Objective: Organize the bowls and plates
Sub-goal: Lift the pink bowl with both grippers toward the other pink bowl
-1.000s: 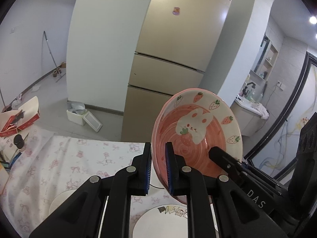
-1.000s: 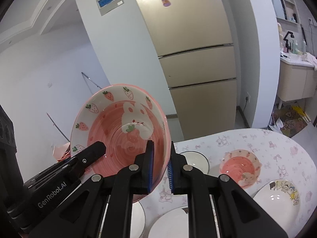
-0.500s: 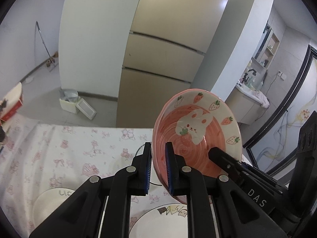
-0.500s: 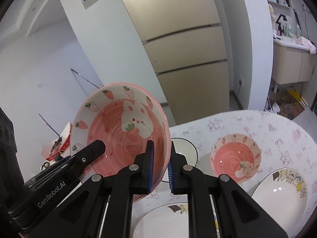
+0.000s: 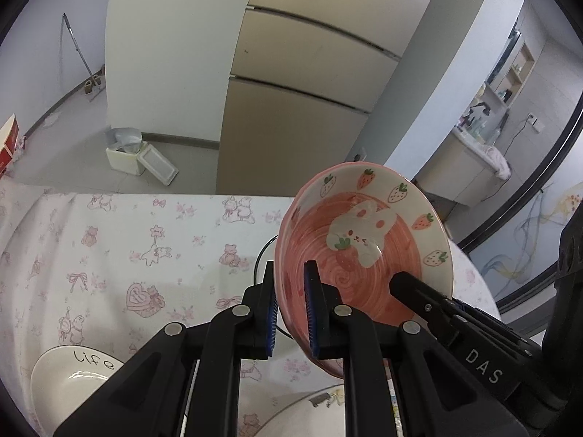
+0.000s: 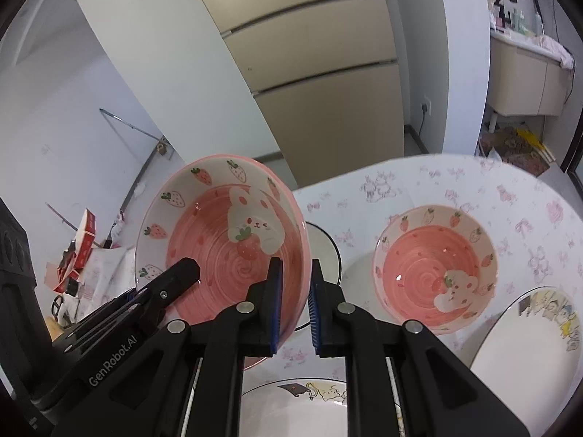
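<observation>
Both tongs, left (image 5: 291, 306) and right (image 6: 294, 302), clamp opposite rims of one pink bowl (image 5: 364, 255), tilted above the counter (image 5: 109, 255), centre frame.

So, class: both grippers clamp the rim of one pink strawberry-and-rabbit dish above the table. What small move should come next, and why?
Probably keep lowering the pink strawberry-and-rabbit dish toward the matching pink strawberry bowl on the floral tablecloth. The left gripper and the right gripper each pinch its rim, it hangs tilted above the cloth, and like pieces likely belong together.
</observation>
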A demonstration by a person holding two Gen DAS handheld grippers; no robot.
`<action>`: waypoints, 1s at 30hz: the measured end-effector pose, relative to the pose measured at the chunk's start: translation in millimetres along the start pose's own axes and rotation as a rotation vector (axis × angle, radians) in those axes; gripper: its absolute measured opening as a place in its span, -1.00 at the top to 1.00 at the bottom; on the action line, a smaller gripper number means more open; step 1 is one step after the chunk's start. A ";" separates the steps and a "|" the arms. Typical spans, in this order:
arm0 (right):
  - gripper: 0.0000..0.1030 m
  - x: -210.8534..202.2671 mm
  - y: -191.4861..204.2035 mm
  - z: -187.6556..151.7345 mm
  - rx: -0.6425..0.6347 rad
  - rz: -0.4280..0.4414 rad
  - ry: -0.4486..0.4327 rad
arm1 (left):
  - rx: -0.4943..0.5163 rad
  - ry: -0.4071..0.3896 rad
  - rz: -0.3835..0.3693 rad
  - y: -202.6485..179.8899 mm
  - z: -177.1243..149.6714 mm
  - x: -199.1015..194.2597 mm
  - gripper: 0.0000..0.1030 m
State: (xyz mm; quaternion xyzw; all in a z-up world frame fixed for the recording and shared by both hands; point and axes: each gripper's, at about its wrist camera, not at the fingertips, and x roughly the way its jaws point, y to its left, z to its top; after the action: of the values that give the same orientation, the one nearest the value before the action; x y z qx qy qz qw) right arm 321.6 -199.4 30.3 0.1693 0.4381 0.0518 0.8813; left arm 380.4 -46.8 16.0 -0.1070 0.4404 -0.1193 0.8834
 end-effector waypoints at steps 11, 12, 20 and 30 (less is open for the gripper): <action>0.78 31.9 -7.7 -3.5 0.006 -0.017 0.034 | 0.020 0.060 0.030 10.5 -12.0 39.8 0.72; 0.78 34.6 -8.1 -3.6 0.007 -0.015 0.040 | 0.015 0.063 0.032 11.7 -12.5 41.9 0.72; 0.78 48.1 -4.2 -8.7 -0.020 -0.036 0.048 | 0.017 0.069 0.048 16.3 -13.0 52.6 0.72; 0.77 48.8 0.6 -10.6 -0.059 -0.090 0.028 | 0.015 0.050 0.049 12.5 -15.0 56.3 0.72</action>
State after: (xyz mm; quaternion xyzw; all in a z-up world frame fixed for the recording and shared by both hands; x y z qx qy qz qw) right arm 343.1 -184.5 -12.3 0.1225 0.4557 0.0276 0.8812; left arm 402.7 -53.4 -38.9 -0.0867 0.4638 -0.1035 0.8756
